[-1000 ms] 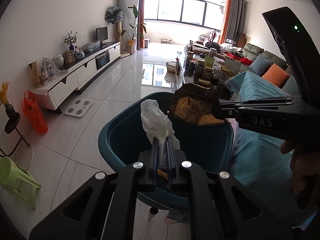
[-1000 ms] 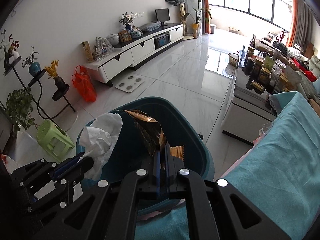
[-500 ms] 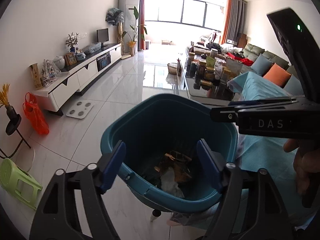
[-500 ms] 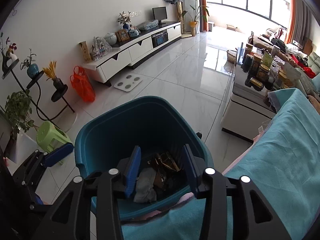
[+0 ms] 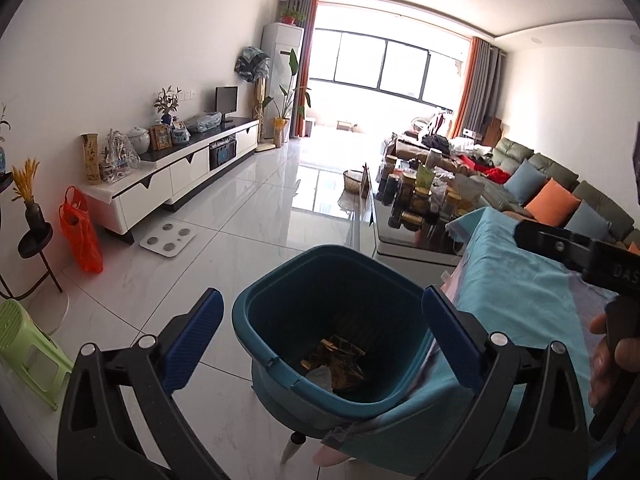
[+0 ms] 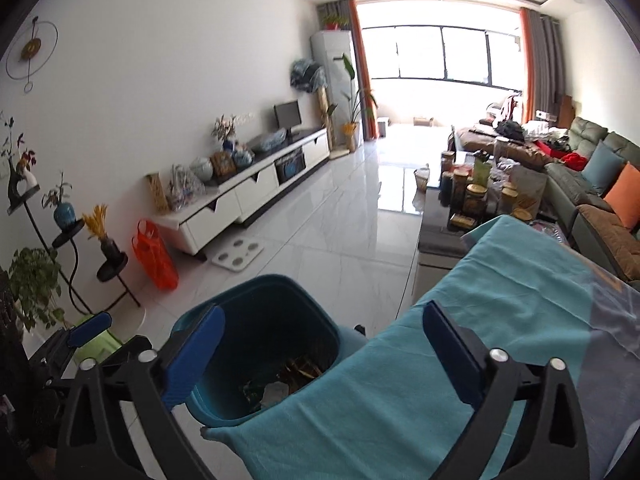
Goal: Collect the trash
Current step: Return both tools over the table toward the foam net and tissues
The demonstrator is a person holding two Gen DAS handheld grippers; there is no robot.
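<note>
A teal trash bin [image 5: 280, 304] stands on the floor against the table edge; it also shows in the right wrist view [image 6: 256, 292]. Brown wrappers [image 5: 340, 360] and a white tissue [image 6: 274, 390] lie at its bottom. My left gripper [image 5: 320, 340] is open and empty, jaws wide apart above the bin. My right gripper [image 6: 320, 354] is open and empty, over the bin's right rim and the teal tablecloth [image 6: 500, 300]. The right gripper's body shows at the right of the left wrist view [image 5: 576, 252].
A glass coffee table [image 5: 420, 208] crowded with jars stands beyond the bin. A sofa with cushions [image 5: 552, 200] is at right. A white TV cabinet [image 5: 180, 176], an orange bag [image 5: 80, 232], a scale [image 5: 168, 240], a green stool [image 5: 28, 352] and plant stands [image 6: 68, 248] line the left wall.
Both grippers opened and dropped the white tissue and the brown wrapper into the bin. Both then pulled back and up, the right one moving over the tablecloth.
</note>
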